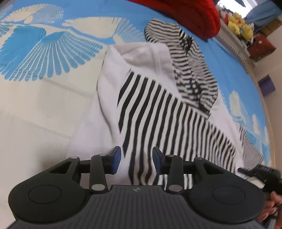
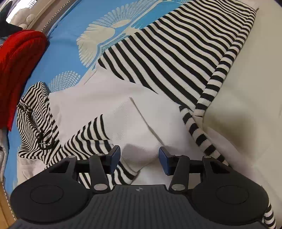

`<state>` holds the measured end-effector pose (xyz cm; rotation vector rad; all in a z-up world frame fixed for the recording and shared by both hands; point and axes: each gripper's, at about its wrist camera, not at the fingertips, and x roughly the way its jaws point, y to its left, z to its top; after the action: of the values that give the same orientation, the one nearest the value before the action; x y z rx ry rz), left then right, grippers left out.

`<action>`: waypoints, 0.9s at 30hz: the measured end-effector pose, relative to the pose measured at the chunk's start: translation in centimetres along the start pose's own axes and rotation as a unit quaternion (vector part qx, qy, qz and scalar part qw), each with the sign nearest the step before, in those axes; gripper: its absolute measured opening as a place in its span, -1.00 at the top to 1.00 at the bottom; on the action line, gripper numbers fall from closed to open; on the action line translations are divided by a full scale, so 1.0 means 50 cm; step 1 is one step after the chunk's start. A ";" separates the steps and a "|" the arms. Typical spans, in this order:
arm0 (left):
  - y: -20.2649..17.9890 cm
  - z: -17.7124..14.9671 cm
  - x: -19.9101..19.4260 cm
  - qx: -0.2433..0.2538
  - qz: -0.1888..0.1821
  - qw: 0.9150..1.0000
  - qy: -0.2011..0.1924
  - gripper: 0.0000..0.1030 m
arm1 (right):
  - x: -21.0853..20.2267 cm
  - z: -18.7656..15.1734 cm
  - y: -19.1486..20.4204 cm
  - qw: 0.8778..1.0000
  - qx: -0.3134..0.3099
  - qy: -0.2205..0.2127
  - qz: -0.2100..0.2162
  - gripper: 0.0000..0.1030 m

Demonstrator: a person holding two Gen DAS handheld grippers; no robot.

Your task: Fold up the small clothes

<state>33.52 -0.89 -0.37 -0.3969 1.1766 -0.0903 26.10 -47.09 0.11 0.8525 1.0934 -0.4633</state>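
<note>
Striped sweater (image 2: 176,58) lies spread on the bed beneath both our grippers, its white panel and one striped sleeve (image 2: 91,137) just under us. Our right gripper (image 2: 139,158) hangs over the white panel with its fingers spread and nothing between them; our left gripper (image 1: 136,159) hovers over the striped body, fingers likewise apart and pinching no cloth. From here we judge the main risk is catching only the top layer, or the sleeve along with the body, so that the fold comes out crooked; the knit looks thick and could also slip from a shallow pinch. Just beyond, a smaller finely striped garment (image 1: 190,58) rests on the sweater's far edge and would drag along or bunch if we lift that side. Farther off a red knit (image 1: 192,15) lies on the blue patterned bedspread (image 1: 52,52), well apart.
</note>
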 end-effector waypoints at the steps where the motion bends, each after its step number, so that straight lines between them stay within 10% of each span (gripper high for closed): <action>1: -0.001 -0.004 0.005 0.009 0.010 1.000 0.004 0.18 | 0.001 -0.001 -0.003 1.000 -0.001 -0.002 0.002 0.12; 6: -0.002 -0.028 0.027 0.053 0.044 0.997 0.023 0.21 | -0.008 0.007 -0.003 0.999 0.005 -0.022 0.023 0.98; 7: -0.003 -0.031 0.028 0.064 0.051 0.996 0.021 0.51 | -0.018 0.008 0.001 0.999 0.004 -0.033 0.033 1.00; 15: 0.007 -0.035 -0.033 0.056 0.099 0.993 -0.029 0.83 | -0.087 0.012 0.037 0.985 -0.033 -0.112 0.131 1.00; 19: 0.004 -0.035 -0.015 0.061 0.108 0.992 -0.005 0.66 | -0.062 0.016 0.024 0.993 -0.027 -0.083 0.078 1.00; 22: -0.015 -0.026 -0.040 0.075 0.118 0.988 -0.060 0.64 | -0.024 0.014 0.010 0.999 -0.016 -0.036 0.031 0.90; 24: -0.031 -0.025 -0.055 0.090 0.095 0.988 -0.085 0.59 | -0.013 0.008 0.003 1.000 -0.003 -0.017 0.020 0.39; 27: -0.030 -0.027 -0.032 0.081 0.064 0.993 -0.054 0.57 | -0.003 -0.003 0.009 1.000 -0.017 -0.004 0.008 0.16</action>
<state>31.87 -2.21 1.10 -0.1802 1.0771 -0.0511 26.29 -46.72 0.40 0.8283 1.0824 -0.4329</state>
